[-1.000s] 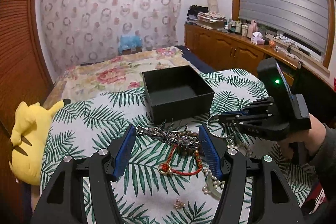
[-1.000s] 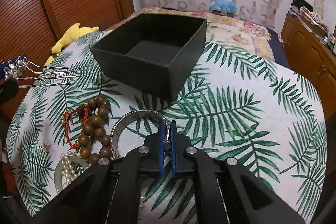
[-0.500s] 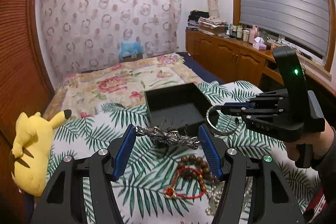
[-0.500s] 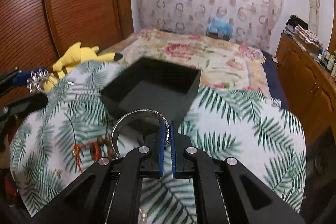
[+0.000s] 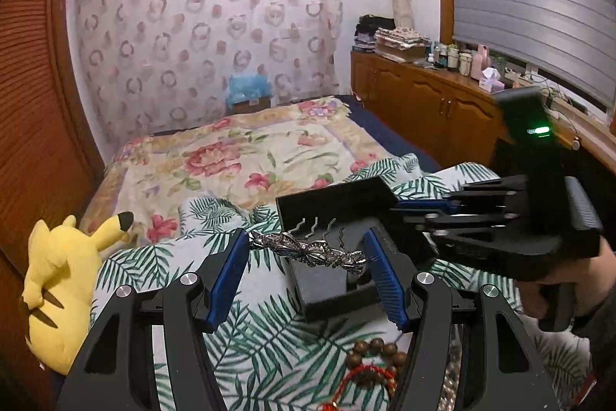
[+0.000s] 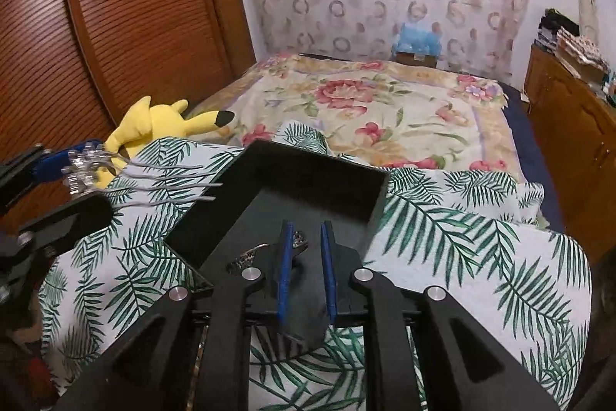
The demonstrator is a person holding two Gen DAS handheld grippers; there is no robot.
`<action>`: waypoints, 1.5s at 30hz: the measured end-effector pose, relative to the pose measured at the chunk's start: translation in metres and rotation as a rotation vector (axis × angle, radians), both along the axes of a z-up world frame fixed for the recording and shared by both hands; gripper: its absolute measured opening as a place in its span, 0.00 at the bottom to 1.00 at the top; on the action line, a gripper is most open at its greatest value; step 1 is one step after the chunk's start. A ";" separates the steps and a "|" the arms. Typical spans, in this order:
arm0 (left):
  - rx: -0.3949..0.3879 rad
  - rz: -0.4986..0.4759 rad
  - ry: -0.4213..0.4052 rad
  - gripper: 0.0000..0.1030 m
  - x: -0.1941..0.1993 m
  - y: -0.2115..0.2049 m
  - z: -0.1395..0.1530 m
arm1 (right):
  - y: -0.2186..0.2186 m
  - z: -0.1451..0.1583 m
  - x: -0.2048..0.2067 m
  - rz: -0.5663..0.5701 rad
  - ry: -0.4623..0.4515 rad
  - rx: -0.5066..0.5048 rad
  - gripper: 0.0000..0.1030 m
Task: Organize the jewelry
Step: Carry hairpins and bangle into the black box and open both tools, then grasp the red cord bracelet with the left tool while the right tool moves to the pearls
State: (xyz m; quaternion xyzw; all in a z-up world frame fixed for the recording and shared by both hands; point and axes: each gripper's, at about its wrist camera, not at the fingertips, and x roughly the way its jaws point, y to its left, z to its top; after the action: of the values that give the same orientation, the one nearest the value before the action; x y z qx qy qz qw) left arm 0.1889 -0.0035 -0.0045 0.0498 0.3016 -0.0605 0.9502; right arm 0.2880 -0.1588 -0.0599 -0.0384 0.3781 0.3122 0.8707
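My left gripper is shut on a silver hair comb, held across its blue pads just before the near edge of the black box; the comb's wavy prongs point toward the box. The comb also shows in the right wrist view. My right gripper hovers over the black box with its jaws slightly apart. The silver bangle lies inside the box below its fingers, mostly hidden by them. The right gripper also shows in the left wrist view.
A wooden bead bracelet, a red cord bracelet and pearls lie on the leaf-print cloth near me. A yellow plush toy lies at the left edge. A floral bed and wooden cabinets lie beyond.
My right gripper carried the bangle over the box, opened slightly, and the bangle dropped inside. My left gripper rose and moved forward with the hair comb toward the box.
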 end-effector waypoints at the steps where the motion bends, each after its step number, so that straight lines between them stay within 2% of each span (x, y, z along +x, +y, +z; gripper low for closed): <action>1: 0.002 0.001 0.005 0.57 0.005 -0.002 -0.003 | -0.007 0.001 -0.003 -0.004 0.000 0.009 0.16; 18: 0.050 -0.027 0.035 0.58 0.048 -0.032 -0.029 | -0.054 0.002 -0.035 -0.023 -0.024 0.034 0.16; 21: 0.064 -0.038 0.064 0.59 0.052 -0.036 -0.037 | -0.058 -0.001 -0.040 -0.026 -0.026 0.043 0.16; 29: 0.045 -0.036 0.078 0.64 0.028 -0.027 -0.035 | -0.065 -0.008 -0.062 -0.026 -0.039 0.043 0.16; 35: 0.018 -0.033 0.086 0.66 -0.007 -0.009 -0.034 | -0.061 -0.016 -0.093 0.003 -0.044 0.025 0.16; 38: -0.003 -0.026 0.098 0.68 -0.024 0.001 -0.042 | -0.055 -0.023 -0.109 0.022 -0.040 0.005 0.16; 43: 0.016 0.003 0.124 0.68 -0.043 0.013 -0.065 | -0.049 -0.035 -0.125 0.035 -0.033 -0.050 0.16; 45: 0.012 0.005 0.137 0.68 -0.049 0.016 -0.071 | -0.050 -0.038 -0.131 0.039 -0.028 -0.063 0.23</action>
State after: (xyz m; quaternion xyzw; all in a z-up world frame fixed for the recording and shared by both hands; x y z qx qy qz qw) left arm 0.1403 0.0129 -0.0753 0.0505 0.3665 -0.0598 0.9271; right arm 0.1569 -0.2084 -0.0984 -0.0778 0.3746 0.3164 0.8681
